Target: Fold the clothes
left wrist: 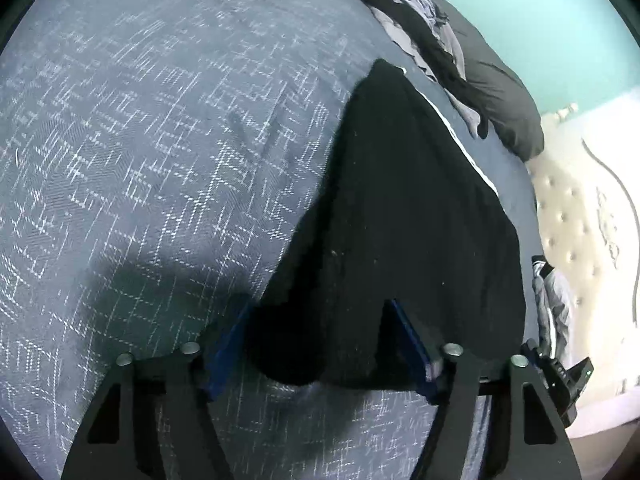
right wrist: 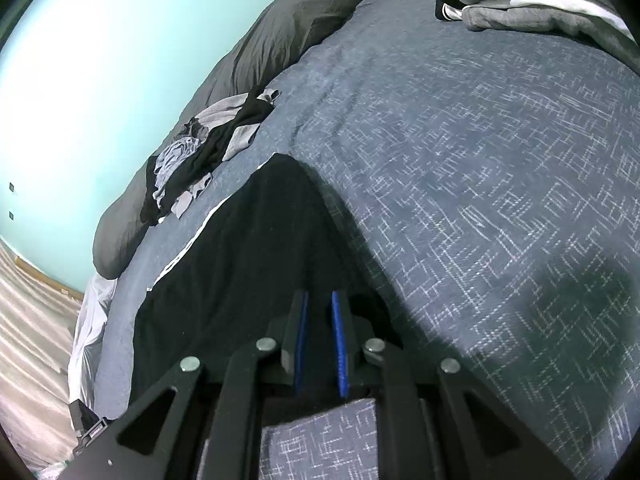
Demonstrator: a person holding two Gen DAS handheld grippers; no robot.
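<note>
Now the left gripper [left wrist: 320, 320] straddles soft black garment [left wrist: 400, 220], jaws wide; right gripper [right wrist: 320, 300] nearly closed over it, grip unclear, on crosshatched blue bedspread [left wrist: 140, 140].

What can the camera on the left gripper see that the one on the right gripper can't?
Only the left wrist view shows the left gripper, its jaws spread around the near edge of the black garment, and the cream tufted headboard. Only the right wrist view shows the right gripper, nearly closed over the garment, a grey folded pile and striped floor. Both show the patterned blue bedspread, the loose clothes heap, dark pillow and turquoise wall.
</note>
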